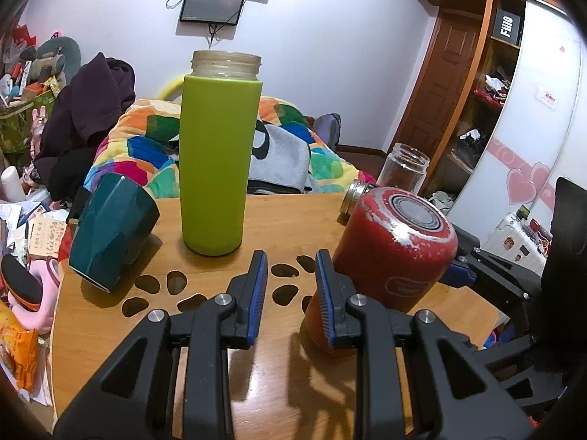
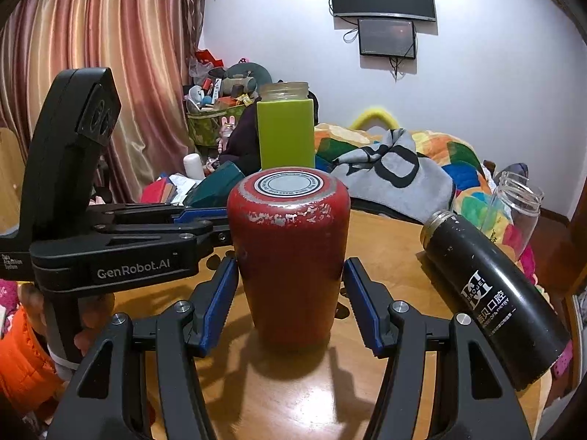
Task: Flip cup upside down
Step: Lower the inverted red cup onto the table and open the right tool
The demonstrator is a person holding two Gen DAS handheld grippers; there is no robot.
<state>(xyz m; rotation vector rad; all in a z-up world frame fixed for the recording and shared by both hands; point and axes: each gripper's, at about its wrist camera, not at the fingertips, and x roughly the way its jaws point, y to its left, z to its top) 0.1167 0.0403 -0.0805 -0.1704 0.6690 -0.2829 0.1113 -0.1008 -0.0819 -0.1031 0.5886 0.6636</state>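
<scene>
A worn red cup stands upside down on the wooden table, its base ring facing up. My right gripper is open, its blue-padded fingers on either side of the cup with small gaps. In the left wrist view the red cup stands just right of my left gripper, which is open and empty; its right finger is close beside the cup. The left gripper's body reaches in from the left in the right wrist view.
A tall green bottle stands upright behind. A dark teal cup lies tilted at the table's left edge. A black flask lies on its side at right, a clear glass jar behind it. A bed with a colourful blanket lies beyond.
</scene>
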